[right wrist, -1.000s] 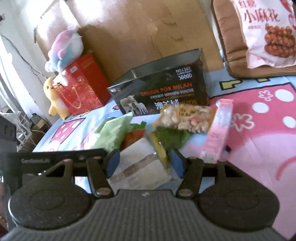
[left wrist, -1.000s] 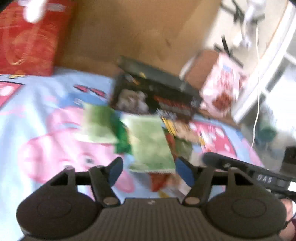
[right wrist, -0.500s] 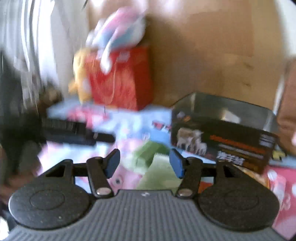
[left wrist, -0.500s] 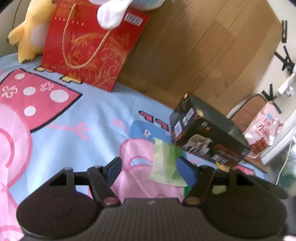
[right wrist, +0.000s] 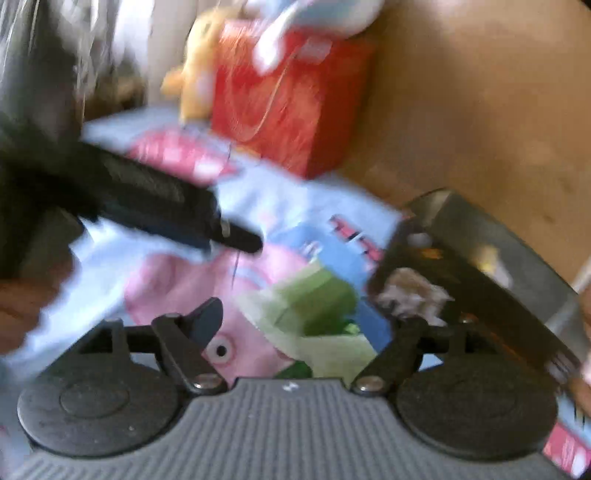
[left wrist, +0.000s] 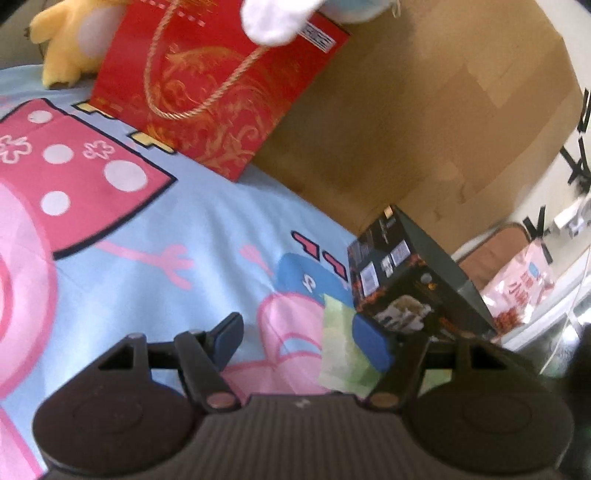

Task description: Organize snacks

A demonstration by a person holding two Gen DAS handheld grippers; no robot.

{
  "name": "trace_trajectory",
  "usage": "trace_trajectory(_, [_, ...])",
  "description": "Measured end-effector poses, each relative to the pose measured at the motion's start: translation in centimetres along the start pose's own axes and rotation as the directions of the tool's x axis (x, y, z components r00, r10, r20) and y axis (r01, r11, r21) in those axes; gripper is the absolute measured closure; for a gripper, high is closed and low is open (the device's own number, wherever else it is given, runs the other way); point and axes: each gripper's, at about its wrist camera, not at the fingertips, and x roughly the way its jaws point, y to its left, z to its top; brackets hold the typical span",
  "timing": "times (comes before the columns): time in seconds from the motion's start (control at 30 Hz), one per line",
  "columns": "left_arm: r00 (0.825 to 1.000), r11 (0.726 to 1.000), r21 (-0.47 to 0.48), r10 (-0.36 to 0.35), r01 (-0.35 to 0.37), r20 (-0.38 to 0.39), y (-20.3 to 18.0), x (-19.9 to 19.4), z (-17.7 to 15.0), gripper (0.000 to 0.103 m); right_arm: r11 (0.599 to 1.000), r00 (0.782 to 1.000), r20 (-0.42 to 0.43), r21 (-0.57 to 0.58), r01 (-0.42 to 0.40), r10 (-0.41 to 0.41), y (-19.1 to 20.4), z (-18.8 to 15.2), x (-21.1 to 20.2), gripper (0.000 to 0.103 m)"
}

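A black open-topped box (left wrist: 413,284) stands on the cartoon bedsheet (left wrist: 184,236) at right; it also shows, blurred, in the right wrist view (right wrist: 476,273). Light green snack packets (left wrist: 341,347) lie by the box's near corner, also seen in the right wrist view (right wrist: 314,306). My left gripper (left wrist: 299,339) is open and empty above the sheet, its right fingertip beside the packet and box. My right gripper (right wrist: 295,321) is open and empty, hovering over the green packets. The left gripper's body (right wrist: 147,199) crosses the right wrist view at left.
A red gift bag (left wrist: 218,85) leans on a cardboard panel (left wrist: 424,122) at the back, with a yellow plush (left wrist: 70,40) and a white-blue plush (left wrist: 280,14). A pink snack bag (left wrist: 517,291) rests on a brown cushion at far right.
Both grippers swung left, away from the snack pile. The left view now faces the red bag and open sheet. The right view moved from the pile toward the box's left corner.
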Motion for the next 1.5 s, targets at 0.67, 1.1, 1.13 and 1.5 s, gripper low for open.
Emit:
trace_trajectory(0.67, [1.000, 0.999, 0.033, 0.022, -0.021, -0.016, -0.5, -0.9, -0.8, 0.043, 0.981, 0.981, -0.005, -0.001, -0.192, 0.192, 5.6, -1.2, -1.0, 0.021])
trace_trajectory(1.1, [0.996, 0.998, 0.044, 0.042, -0.039, -0.074, -2.2, -3.1, -3.6, 0.073, 0.979, 0.982, 0.086, 0.102, -0.176, 0.167, 5.5, -2.2, -2.0, 0.046])
trace_trajectory(1.13, [0.997, 0.998, 0.054, 0.031, -0.028, -0.065, -2.8, -3.4, -3.5, 0.073, 0.978, 0.982, 0.097, 0.117, -0.171, 0.161, 5.3, -2.4, -2.3, 0.047])
trace_trajectory(1.5, [0.989, 0.957, 0.258, -0.145, 0.133, 0.029, -14.3, -1.1, 2.7, 0.074, 0.967, 0.929, 0.346, 0.249, 0.044, -0.131, -2.0, -1.5, -9.0, 0.047])
